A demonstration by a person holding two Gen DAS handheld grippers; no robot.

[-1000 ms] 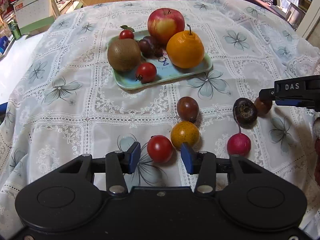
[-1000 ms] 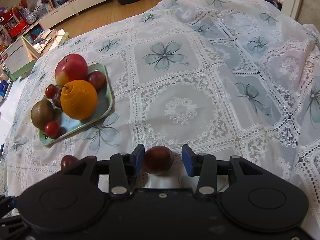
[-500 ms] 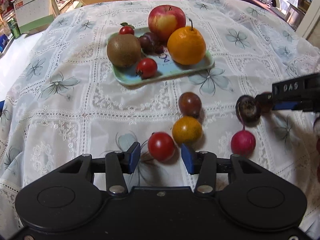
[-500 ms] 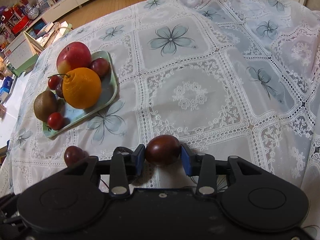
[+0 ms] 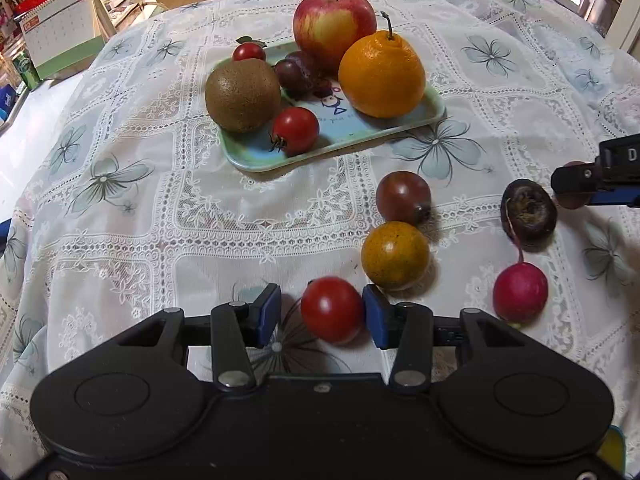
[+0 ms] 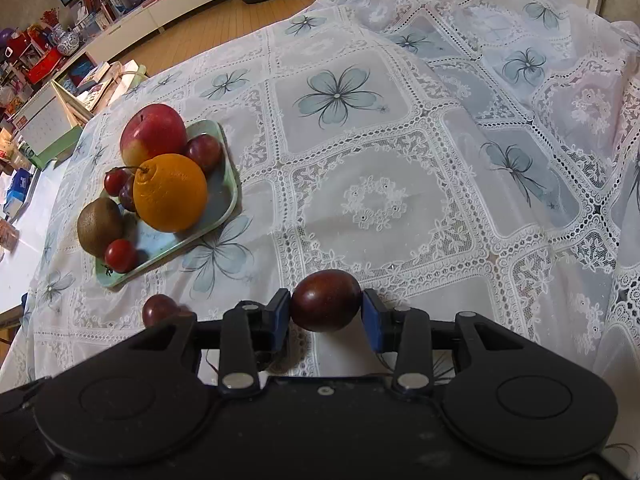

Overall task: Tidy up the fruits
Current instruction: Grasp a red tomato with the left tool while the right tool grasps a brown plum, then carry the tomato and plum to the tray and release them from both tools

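Note:
A pale green tray [image 5: 434, 114] holds an apple [image 5: 334, 24], an orange [image 5: 382, 76], a kiwi [image 5: 242, 94], dark grapes and two cherry tomatoes. My left gripper [image 5: 320, 316] is open around a red tomato [image 5: 332, 309] on the cloth; the right pad touches it, the left stands apart. My right gripper [image 6: 325, 314] is shut on a dark brown fruit [image 6: 325, 300], lifted off the cloth. The tray also shows in the right wrist view [image 6: 230, 184].
Loose on the lace tablecloth [image 5: 160, 220] lie a dark tomato [image 5: 403, 197], a yellow-orange fruit [image 5: 395, 255], a dark round fruit [image 5: 528, 212] and a red radish [image 5: 519, 292]. The right gripper's body [image 5: 600, 184] shows at the right edge. A calendar [image 5: 60, 40] stands far left.
My left gripper has moved forward so the red tomato sits between its pads. My right gripper has closed on the dark brown fruit and raised it.

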